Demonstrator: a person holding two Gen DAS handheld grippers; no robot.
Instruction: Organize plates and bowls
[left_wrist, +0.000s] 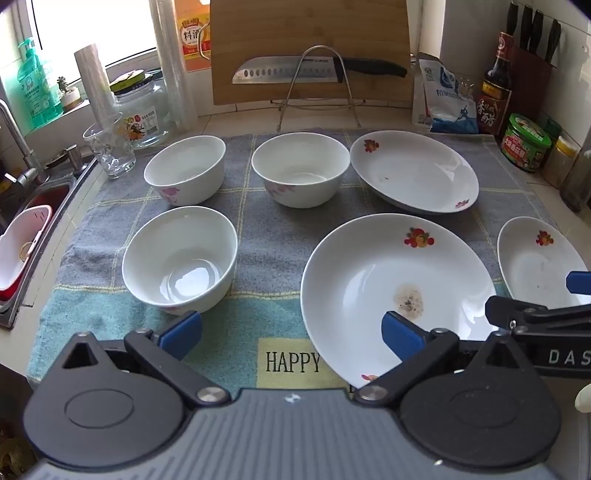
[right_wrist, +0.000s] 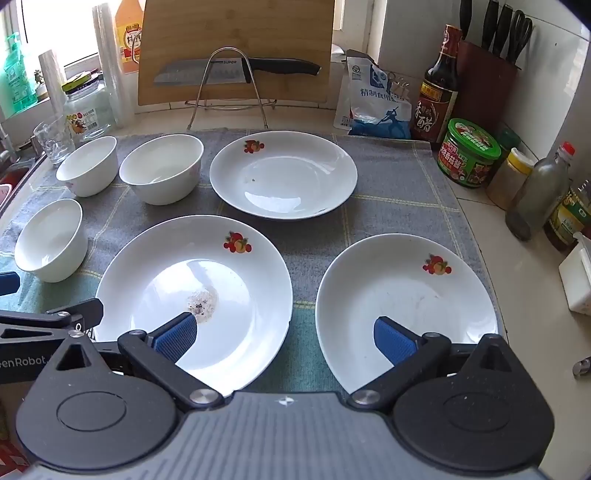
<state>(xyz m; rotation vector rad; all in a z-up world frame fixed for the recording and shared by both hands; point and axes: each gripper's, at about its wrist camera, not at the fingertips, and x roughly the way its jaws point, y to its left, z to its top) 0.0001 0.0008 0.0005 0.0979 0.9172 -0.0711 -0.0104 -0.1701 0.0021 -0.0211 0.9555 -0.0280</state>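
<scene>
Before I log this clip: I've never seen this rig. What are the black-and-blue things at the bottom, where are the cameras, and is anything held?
They are hand-held two-finger grippers, each with its own fisheye camera looking along the fingers. One view shows the left gripper, the other the right gripper. Both are open and hold nothing. On the towel lie three bowls, for example the near bowl, and three plates, including the stained plate and the right plate.
</scene>
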